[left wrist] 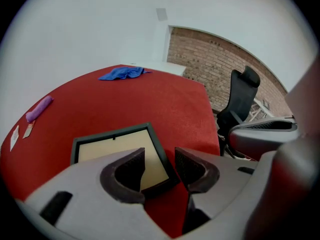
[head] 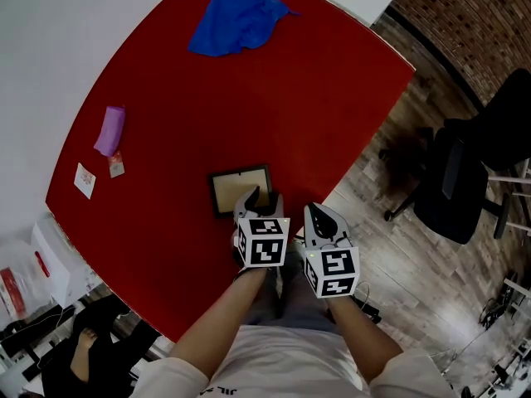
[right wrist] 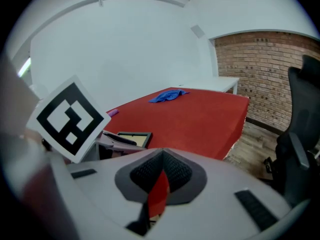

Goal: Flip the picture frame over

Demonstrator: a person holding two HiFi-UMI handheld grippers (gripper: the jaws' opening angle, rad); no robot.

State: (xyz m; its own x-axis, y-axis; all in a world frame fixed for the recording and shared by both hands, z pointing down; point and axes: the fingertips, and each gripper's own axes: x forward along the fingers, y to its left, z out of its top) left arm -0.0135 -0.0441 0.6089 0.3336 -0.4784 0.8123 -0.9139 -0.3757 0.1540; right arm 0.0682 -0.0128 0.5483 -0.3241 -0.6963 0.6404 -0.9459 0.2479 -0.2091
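Person (head: 274, 363): forearms come up from the bottom edge of the head view, with a gripper in each hand.
Left gripper (head: 260, 197): just below centre of the head view and tilted down onto the table. Its jaws are spread, and in the left gripper view (left wrist: 160, 159) the frame's near right corner sits in the gap, with neither pad pressing on it.
Right gripper (head: 319, 212): just right of the left one, by the table's lower right edge. Its jaws are pressed together with nothing between them (right wrist: 162, 173).
Picture frame (head: 234, 189): lies flat on the table near centre frame, a dark border round a cream panel that faces up (left wrist: 112, 146).
Table (head: 249, 98): red top filling the upper middle of the head view.
Blue cloth (head: 236, 19): crumpled at the top, well apart from the frame.
Purple object (head: 109, 129): at the left, with two small cards (head: 85, 180) just below it.
Office chair (head: 465, 172): black, on the wood floor at the right.
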